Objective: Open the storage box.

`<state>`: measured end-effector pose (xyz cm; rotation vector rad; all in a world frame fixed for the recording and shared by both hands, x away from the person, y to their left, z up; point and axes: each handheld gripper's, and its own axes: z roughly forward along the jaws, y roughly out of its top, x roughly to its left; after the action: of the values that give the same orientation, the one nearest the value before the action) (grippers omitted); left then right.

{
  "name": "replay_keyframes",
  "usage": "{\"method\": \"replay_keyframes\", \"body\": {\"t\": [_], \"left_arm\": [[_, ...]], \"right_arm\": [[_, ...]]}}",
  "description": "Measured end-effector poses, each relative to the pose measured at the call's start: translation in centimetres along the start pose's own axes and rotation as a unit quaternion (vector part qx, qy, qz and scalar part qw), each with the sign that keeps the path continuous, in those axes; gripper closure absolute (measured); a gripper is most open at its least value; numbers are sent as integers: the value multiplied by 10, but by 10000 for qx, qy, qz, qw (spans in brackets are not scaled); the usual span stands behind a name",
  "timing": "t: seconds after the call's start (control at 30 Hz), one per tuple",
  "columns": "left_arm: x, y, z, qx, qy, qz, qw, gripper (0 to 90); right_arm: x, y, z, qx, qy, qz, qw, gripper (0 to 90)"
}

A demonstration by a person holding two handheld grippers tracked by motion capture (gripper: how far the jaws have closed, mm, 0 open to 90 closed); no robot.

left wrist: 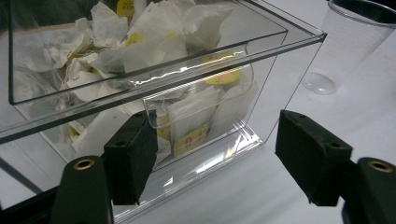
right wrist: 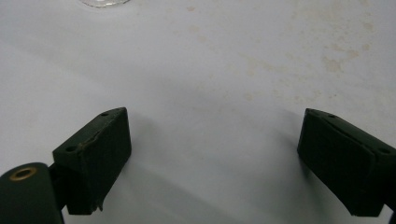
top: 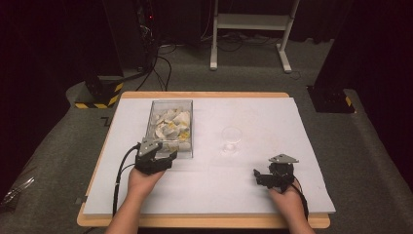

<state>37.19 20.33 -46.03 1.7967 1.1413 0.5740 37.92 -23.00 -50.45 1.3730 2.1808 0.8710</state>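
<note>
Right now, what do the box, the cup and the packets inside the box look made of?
Box: clear rigid plastic, likely acrylic; glossy walls, bright edge glints, contents show through.
Cup: thin clear plastic, slightly cloudy, table visible through it.
Packets: white crinkled paper, matte, with yellow tags; probably tea bags.

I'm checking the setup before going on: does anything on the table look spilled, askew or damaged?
Nothing is spilled. The clear box stands square, its tea bags heaped loosely inside. The plastic cup stands upright beside it. Faint brownish stains mark the white table cover, and the right gripper has a chipped pad edge.
</note>
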Motion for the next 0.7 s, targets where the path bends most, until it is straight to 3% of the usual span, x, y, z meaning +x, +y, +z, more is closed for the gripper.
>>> {"method": "replay_keyframes", "body": {"t": [0.7], "left_arm": [[-3, -10, -10, -159, 6, -8, 9999, 367]], "right_arm": [[0, 0, 0, -8, -8, -9, 10000, 97]]}}
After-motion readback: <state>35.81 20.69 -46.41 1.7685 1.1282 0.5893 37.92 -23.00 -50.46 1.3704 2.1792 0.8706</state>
